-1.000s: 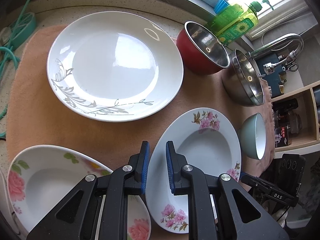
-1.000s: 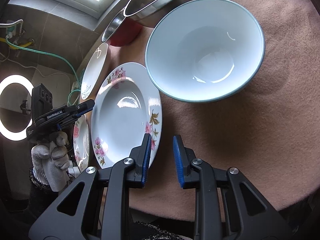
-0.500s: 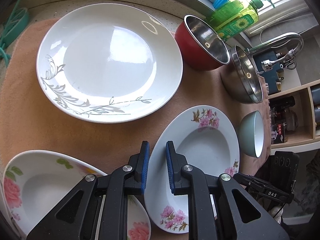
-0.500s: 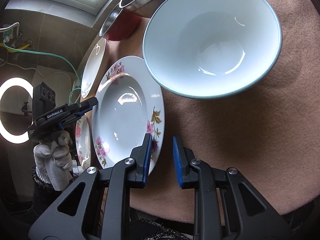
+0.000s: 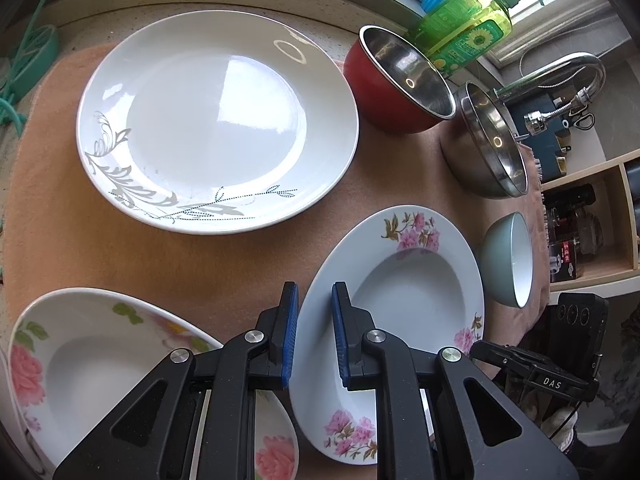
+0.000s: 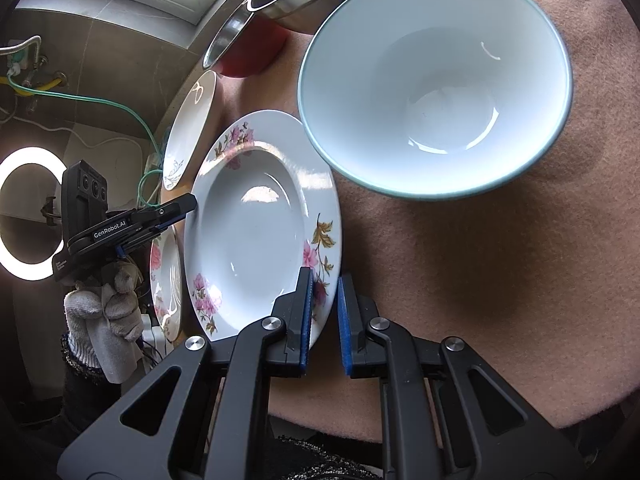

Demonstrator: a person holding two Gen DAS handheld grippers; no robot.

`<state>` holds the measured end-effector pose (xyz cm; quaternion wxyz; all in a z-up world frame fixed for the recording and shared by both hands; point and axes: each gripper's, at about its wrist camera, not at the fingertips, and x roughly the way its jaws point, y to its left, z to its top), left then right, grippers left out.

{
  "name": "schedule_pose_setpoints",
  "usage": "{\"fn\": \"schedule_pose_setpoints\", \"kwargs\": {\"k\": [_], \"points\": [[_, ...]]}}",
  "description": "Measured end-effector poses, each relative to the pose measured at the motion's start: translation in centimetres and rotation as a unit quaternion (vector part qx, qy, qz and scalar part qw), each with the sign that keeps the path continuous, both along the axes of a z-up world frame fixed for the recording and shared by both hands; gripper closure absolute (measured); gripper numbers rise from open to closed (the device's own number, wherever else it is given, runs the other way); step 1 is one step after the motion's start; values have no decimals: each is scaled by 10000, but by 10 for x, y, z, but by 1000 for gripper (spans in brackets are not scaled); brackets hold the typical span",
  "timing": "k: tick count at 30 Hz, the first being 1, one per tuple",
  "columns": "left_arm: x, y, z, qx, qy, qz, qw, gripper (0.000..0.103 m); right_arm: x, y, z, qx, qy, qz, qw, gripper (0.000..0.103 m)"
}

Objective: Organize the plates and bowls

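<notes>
Rose plate (image 5: pixel 92 356) is partly hidden beneath left gripper (image 5: pixel 313 336) fingers.

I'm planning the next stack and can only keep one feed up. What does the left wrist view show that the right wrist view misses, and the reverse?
Left wrist only: the dish soap bottle, the tap, and the whole large leaf-pattern plate.

Right wrist only: the ring light, the gloved hand holding the left hand-held gripper, and the inside of the green-rimmed bowl.

Both: the pink-flower plate, the red bowl, the steel bowl, the rose plate.
</notes>
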<state>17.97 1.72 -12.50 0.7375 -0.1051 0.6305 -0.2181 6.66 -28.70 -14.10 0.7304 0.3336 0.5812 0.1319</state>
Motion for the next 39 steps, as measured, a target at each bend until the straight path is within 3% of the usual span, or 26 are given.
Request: {"fn": "schedule_pose_setpoints", "kwargs": {"k": [39], "points": [[-48,-16,0,54,5,-8,10000,88,-3,2,-1,-249,76,198,9995,90]]}}
